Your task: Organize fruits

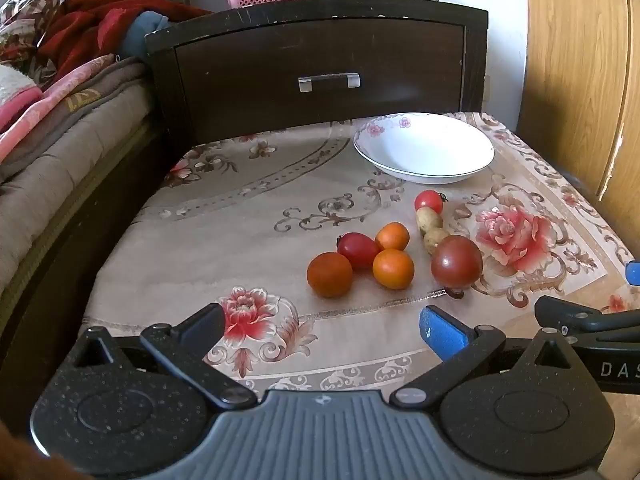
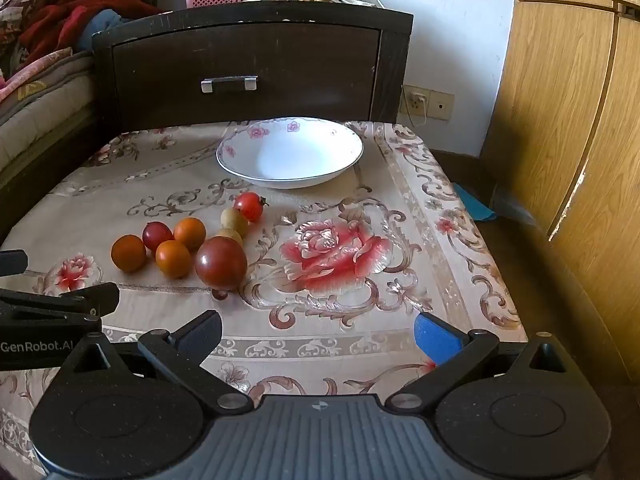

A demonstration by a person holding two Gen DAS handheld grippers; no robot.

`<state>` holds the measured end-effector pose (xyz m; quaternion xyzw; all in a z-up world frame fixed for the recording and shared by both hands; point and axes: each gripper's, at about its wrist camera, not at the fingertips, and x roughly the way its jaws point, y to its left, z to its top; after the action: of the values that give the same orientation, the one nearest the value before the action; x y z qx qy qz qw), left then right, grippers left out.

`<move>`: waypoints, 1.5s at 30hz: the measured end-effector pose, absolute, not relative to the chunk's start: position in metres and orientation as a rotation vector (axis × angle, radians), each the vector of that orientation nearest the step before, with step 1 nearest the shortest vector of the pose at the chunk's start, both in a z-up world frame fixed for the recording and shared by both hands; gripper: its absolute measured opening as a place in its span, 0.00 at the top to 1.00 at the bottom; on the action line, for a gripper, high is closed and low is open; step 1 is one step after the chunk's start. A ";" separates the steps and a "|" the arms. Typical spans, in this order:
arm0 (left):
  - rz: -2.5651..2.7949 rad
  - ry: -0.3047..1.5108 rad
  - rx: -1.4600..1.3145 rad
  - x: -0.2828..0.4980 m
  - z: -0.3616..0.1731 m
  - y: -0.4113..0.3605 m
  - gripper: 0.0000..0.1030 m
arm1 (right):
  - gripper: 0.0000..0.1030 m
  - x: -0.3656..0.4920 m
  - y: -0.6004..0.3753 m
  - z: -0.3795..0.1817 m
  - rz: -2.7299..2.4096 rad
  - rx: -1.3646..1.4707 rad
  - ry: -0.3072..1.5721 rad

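At the frame bottom, the left claw (image 1: 322,330) and right claw (image 2: 318,334) gape empty, ready to pick. Mid-frame the fruits (image 1: 394,269) cluster loose on the surface (image 1: 240,200); beyond, the bowl (image 1: 424,148) waits empty.

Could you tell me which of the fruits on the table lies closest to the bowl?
The small red tomato with its stem, sitting alone just before the bowl; every other fruit lies farther back.
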<state>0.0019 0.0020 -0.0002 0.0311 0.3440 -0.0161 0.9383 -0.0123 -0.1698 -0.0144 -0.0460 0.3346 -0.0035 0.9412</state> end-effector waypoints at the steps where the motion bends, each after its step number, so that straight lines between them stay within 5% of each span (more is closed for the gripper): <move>1: -0.033 0.703 0.063 0.002 0.000 0.003 0.00 | 0.06 -0.012 -0.170 -0.014 -0.007 -0.094 0.681; 45: -0.033 0.721 0.087 -0.002 -0.012 -0.003 0.00 | 0.06 -0.014 -0.168 -0.019 0.004 -0.096 0.703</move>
<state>-0.0024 -0.0033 -0.0119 0.0424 0.3526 -0.0162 0.9347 -0.0135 -0.1681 -0.0194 -0.0469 0.3441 0.0021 0.9378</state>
